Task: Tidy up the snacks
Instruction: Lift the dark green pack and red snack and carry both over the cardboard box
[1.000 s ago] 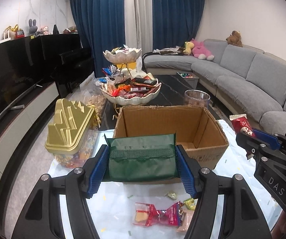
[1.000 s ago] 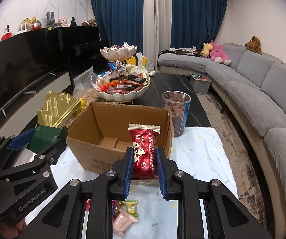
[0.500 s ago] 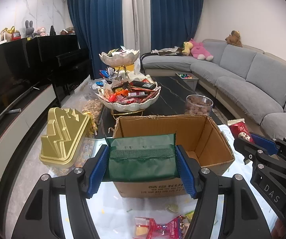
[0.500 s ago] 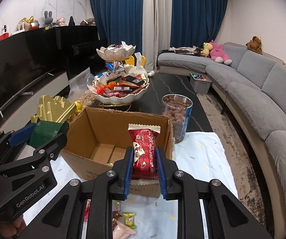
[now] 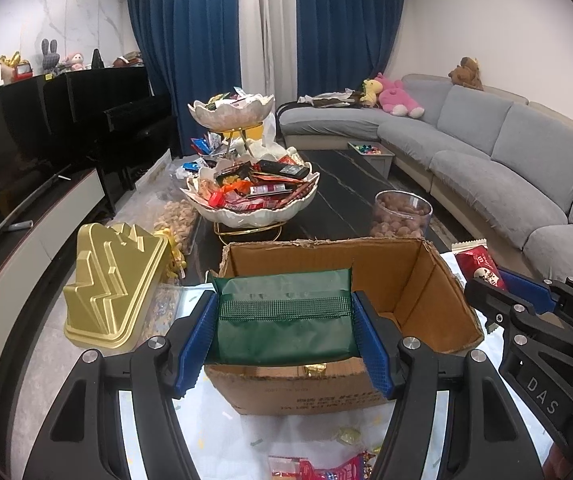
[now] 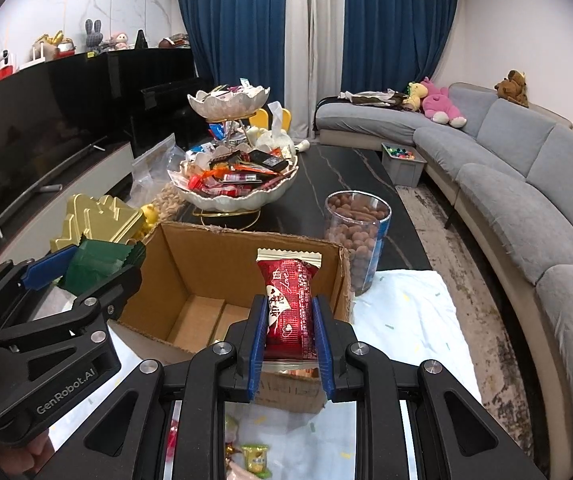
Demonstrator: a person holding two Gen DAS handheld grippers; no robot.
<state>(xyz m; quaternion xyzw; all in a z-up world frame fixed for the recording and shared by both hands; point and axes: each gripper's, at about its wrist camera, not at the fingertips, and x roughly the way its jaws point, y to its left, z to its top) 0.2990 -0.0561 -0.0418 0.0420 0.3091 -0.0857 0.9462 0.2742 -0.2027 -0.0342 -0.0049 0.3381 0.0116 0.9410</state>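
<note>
**Mia:** Snacks go in the cardboard box (image 5: 414, 280), right? It looks bigger than it did a second ago.

**Ben:** Yes. Both hands came closer to it. Before, the box sat farther ahead. Now its near wall is right under the two grippers.

**Mia:** What else is by the box?

**Ben:** Behind the box is the big white snack bowl (image 5: 254, 210), full of wrappers. To the left of the box is the gold lid (image 5: 112, 288). Behind the box on the right is the clear jar of nuts (image 6: 356, 236).

**Mia:** What does the left gripper (image 5: 284, 330) have?

**Ben:** Its blue pads squeeze a green packet (image 5: 284, 316) from both sides. The packet is over the near-left edge of the box.

**Mia:** And the right gripper (image 6: 289, 322)?

**Ben:** It is pinched tight on a red snack bar (image 6: 291, 304). The bar stands up, over the near edge of the box.

**Mia:** Did either one let go?

**Ben:** No. Both grips look the same as before.

**Mia:** So what does that mean?

**Ben:** I think the carrying is nearly done. Next comes a little more reach, then dropping them in. The box looks almost empty inside.

**Mia:** Anything left?

**Ben:** Small loose candies (image 6: 255, 456) lie on the white cloth in front of the box.
</note>
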